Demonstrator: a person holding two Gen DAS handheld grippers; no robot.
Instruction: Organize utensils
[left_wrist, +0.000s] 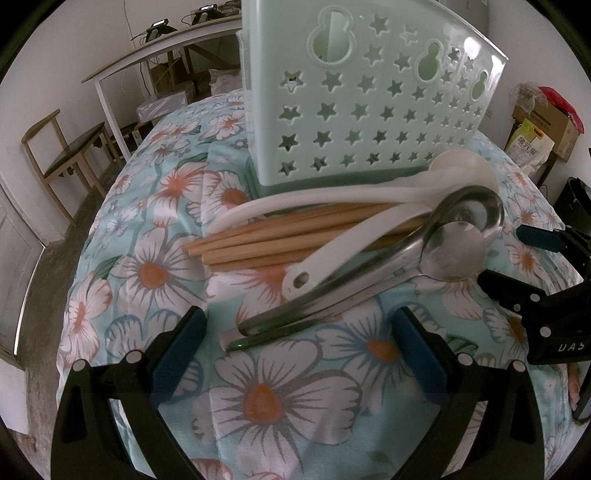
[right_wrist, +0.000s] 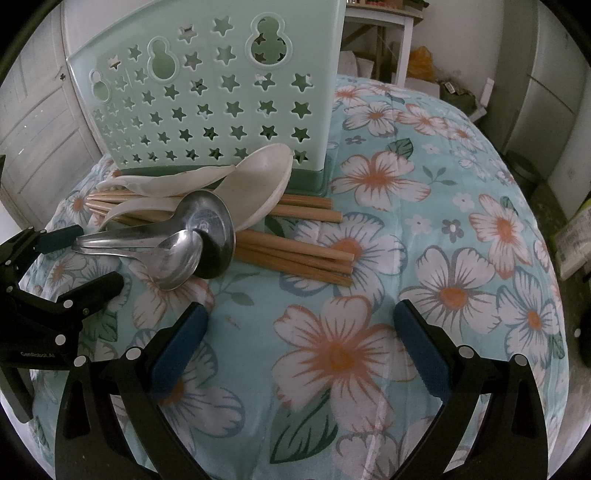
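Observation:
A mint-green utensil holder (left_wrist: 354, 99) (right_wrist: 218, 96) with star cut-outs stands at the back of the flowered cloth. In front of it lies a pile: wooden chopsticks (left_wrist: 280, 236) (right_wrist: 295, 254), two white plastic spoons (left_wrist: 369, 195) (right_wrist: 258, 184), and two steel spoons (left_wrist: 369, 280) (right_wrist: 177, 254). My left gripper (left_wrist: 299, 350) is open just short of the steel handles, nothing between its fingers. My right gripper (right_wrist: 303, 350) is open over bare cloth, to the right of the pile. Each gripper shows at the edge of the other's view.
The flowered cloth (left_wrist: 155, 206) (right_wrist: 461, 229) covers a rounded table that drops off on all sides. A wooden chair (left_wrist: 70, 155) and a long desk (left_wrist: 155, 48) stand at the left behind. Boxes and bags (left_wrist: 543, 125) sit at the right.

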